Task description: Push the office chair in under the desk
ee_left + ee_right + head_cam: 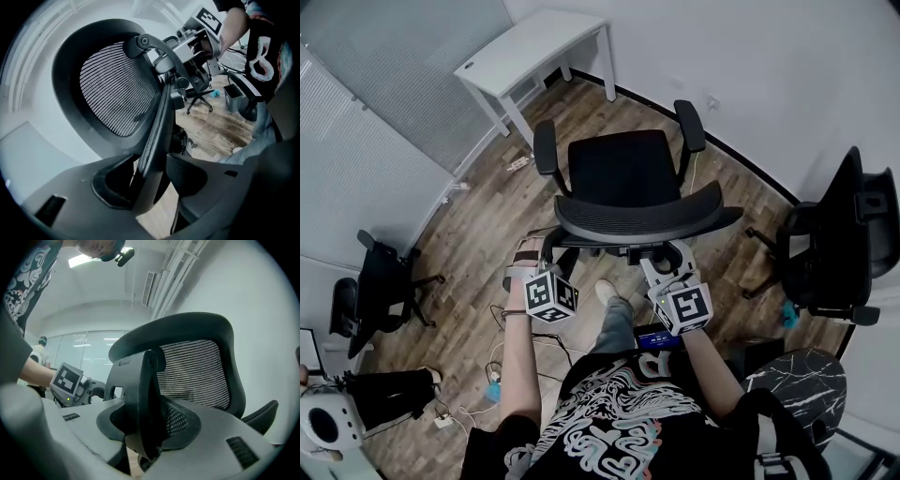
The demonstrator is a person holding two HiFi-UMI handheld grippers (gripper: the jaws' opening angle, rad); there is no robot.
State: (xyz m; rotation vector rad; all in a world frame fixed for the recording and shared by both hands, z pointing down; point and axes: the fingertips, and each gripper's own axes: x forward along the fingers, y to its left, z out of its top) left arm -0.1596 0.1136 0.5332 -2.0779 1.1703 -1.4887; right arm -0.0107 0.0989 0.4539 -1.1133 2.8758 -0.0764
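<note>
On the wood floor the office chair stands well short of the white surface — with left gripper and right gripper fingers clamped on its back frame, push evenly, straight under.

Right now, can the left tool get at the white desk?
Probably not. The left tool is shut on the back frame of the office chair, and the whole chair stands between it and the desk.
</note>
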